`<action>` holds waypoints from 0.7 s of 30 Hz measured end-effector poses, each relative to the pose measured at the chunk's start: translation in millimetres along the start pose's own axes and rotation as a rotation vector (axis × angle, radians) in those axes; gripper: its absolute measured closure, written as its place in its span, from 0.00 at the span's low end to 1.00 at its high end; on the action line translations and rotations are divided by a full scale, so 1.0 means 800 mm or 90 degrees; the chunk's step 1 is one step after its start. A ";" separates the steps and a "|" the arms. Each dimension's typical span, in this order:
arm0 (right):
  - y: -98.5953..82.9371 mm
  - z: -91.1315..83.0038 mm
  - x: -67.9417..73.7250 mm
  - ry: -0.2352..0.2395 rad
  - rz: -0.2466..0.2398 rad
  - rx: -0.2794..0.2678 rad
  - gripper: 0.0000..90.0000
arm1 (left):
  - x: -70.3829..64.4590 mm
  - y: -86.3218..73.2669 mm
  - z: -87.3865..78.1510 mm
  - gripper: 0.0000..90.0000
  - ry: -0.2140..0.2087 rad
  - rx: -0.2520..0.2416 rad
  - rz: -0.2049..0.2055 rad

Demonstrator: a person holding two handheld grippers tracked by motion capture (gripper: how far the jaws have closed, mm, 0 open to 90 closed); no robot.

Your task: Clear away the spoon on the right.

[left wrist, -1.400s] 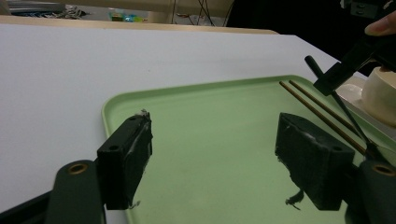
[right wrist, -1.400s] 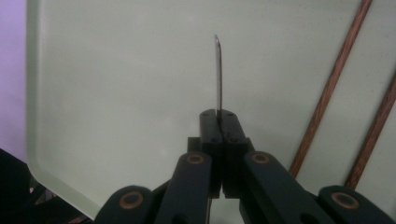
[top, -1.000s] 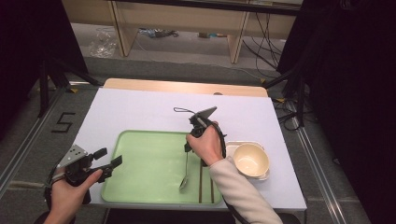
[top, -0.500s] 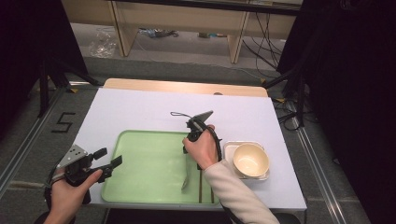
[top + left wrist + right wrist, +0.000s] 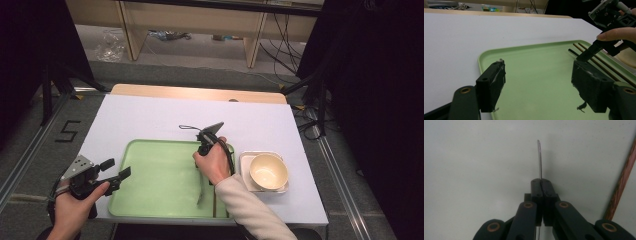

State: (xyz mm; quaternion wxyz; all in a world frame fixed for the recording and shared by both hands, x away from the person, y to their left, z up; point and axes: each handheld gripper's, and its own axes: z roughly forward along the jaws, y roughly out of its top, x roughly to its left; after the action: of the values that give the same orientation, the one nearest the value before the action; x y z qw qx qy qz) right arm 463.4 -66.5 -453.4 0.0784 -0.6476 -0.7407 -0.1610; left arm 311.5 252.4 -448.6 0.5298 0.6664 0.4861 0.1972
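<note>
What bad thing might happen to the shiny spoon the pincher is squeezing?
The right gripper pinches the spoon only by its thin handle edge, so it might twist or slip back onto the green tray. The chopsticks lie close beside it and might get knocked. The bowl sits just past the tray, so a swinging spoon might bump it.

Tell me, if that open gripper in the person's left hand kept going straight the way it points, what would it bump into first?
Probably the other gripper. The left gripper, jaws wide apart, points low across the bare green tray toward the right gripper and the chopsticks beside it. Depth is hard to judge, so it might skim the tray first.
</note>
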 end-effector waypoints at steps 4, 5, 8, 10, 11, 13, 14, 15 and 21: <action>0.000 0.001 -0.001 -0.005 -0.007 -0.006 1.00 | 0.000 0.000 0.000 0.30 0.000 0.001 0.001; 0.000 0.001 -0.001 -0.005 -0.007 -0.007 1.00 | 0.000 0.000 0.000 0.30 0.000 0.000 0.000; -0.001 0.004 -0.003 -0.018 -0.037 -0.035 0.95 | 0.000 0.000 0.000 0.30 0.000 0.000 0.000; 0.000 0.004 -0.005 -0.030 -0.065 -0.038 0.93 | 0.000 0.000 0.000 0.30 0.000 0.001 0.001; -0.001 0.005 -0.004 -0.038 -0.066 -0.055 0.91 | 0.000 0.000 0.000 0.30 0.000 0.000 0.001; 0.000 0.001 -0.003 -0.063 -0.081 -0.045 0.85 | 0.000 0.000 0.000 0.30 0.000 0.001 0.001; 0.000 0.001 -0.003 -0.063 -0.081 -0.045 0.85 | 0.000 0.000 0.000 0.30 -0.001 0.001 0.001; -0.001 -0.002 0.001 -0.062 -0.060 -0.027 0.83 | 0.000 0.000 0.000 0.30 -0.001 0.001 0.001; 0.002 -0.006 -0.002 -0.078 -0.111 -0.057 0.78 | 0.000 0.000 0.000 0.30 -0.001 0.001 0.002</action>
State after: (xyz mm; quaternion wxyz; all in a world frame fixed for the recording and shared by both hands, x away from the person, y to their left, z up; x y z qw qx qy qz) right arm 465.1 -69.6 -449.4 -0.0105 -0.5924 -0.7894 -0.1604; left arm 311.5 252.4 -448.6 0.5293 0.6677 0.4850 0.1970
